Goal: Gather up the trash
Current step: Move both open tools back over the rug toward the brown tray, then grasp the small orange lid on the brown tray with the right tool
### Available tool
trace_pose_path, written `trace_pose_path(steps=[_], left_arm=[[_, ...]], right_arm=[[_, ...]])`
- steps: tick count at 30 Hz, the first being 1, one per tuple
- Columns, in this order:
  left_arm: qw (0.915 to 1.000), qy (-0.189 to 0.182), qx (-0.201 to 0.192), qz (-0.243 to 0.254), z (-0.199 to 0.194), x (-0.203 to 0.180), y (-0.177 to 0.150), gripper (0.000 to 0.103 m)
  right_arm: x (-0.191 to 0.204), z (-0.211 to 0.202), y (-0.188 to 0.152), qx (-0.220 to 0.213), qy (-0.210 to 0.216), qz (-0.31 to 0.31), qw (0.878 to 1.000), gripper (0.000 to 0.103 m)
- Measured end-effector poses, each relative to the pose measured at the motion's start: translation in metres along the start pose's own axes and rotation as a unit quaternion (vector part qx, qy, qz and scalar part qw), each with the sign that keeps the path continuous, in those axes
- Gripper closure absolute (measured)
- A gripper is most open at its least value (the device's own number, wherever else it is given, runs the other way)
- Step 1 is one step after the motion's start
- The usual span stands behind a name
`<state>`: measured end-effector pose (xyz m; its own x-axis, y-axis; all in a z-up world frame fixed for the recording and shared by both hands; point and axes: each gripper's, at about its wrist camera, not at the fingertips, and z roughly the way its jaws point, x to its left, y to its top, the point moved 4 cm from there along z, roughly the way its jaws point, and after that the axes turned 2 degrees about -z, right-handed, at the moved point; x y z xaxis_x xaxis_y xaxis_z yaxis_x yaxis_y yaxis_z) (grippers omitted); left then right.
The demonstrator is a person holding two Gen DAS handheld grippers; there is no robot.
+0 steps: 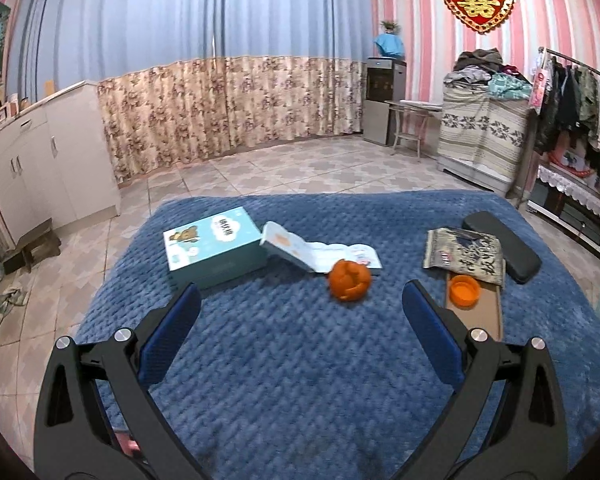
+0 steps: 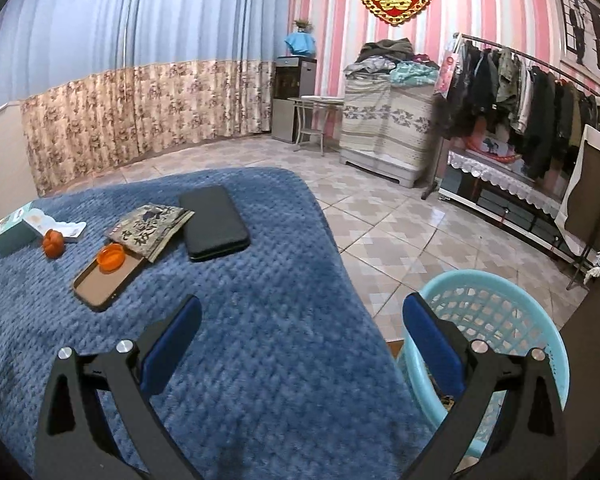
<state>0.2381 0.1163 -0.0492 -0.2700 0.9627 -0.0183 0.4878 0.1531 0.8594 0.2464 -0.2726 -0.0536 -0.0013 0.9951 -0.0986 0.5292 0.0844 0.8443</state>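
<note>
An orange peel [image 1: 349,280] [image 2: 53,243] lies mid-way across the blue blanket [image 1: 280,360] [image 2: 260,340]. To its right an orange cap [image 1: 464,289] [image 2: 110,257] rests on a brown flat tray [image 1: 484,316] [image 2: 104,280], partly under a crumpled snack wrapper [image 1: 466,256] [image 2: 150,230]. A light blue basket [image 2: 496,320] stands on the floor at the blanket's right edge. My left gripper [image 1: 302,304] is open, hovering short of the peel. My right gripper [image 2: 302,314] is open, straddling the blanket edge and the basket.
A teal box [image 1: 214,246] [image 2: 14,232] with an open paper leaflet [image 1: 320,250] lies at the left. A black case [image 1: 502,246] [image 2: 214,222] sits beside the wrapper. Tiled floor, a white cabinet [image 1: 48,160] and a clothes rack [image 2: 540,92] surround the bed.
</note>
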Motion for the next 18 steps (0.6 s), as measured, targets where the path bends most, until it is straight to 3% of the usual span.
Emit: trace_pose_path(steps=[13, 18], left_arm=[[0.9998, 0.010, 0.013, -0.007, 0.013, 0.016, -0.009, 0.006], [0.9997, 0.013, 0.018, 0.004, 0.021, 0.015, -0.015, 0.006]], right_arm=[[0.032, 0.019, 0.004, 0.009, 0.023, -0.026, 0.999, 0.005], [0.069, 0.042, 0.006, 0.022, 0.063, -0.047, 0.997, 0.005]])
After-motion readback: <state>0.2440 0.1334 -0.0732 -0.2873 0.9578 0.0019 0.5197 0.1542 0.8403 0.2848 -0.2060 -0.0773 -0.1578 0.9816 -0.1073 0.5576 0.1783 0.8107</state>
